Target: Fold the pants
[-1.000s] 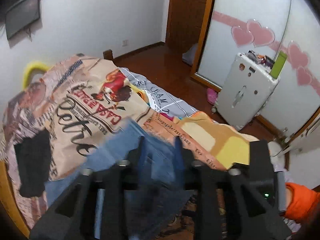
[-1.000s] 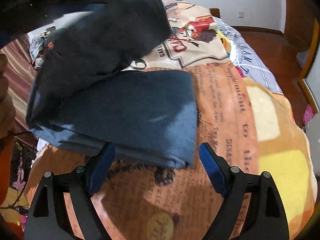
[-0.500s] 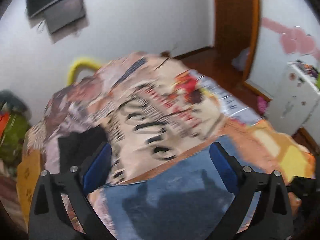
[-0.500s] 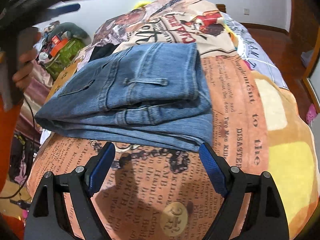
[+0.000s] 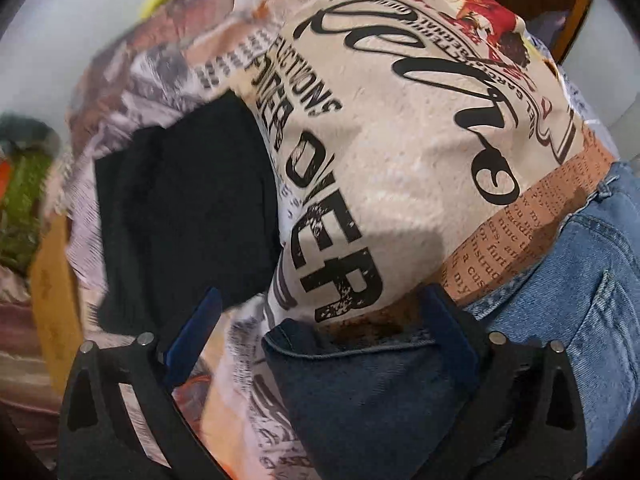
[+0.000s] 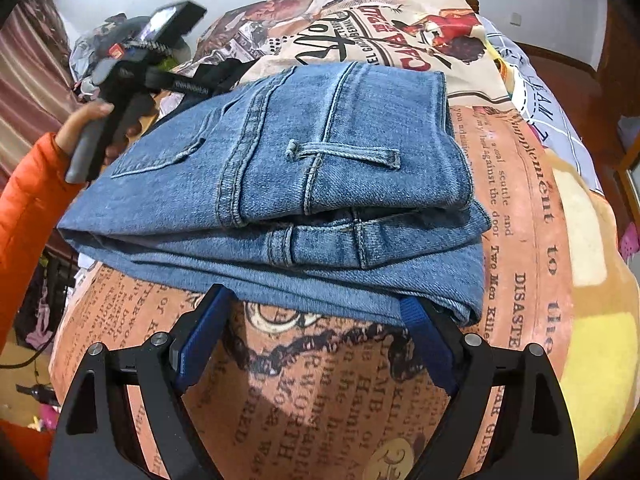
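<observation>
Folded jeans [image 6: 276, 184] on printed blanket [image 6: 520, 220]. My right claw [image 6: 316, 334]: wide, empty. Left view alone: black garment [image 5: 184, 216]; my left claw [image 5: 320, 332] opening, empty.

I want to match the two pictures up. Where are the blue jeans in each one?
Left wrist view: the jeans run down the right edge and under the bottom middle.
Right wrist view: the jeans lie folded in the middle.
Shared landmark: the black garment on the printed blanket.
</observation>
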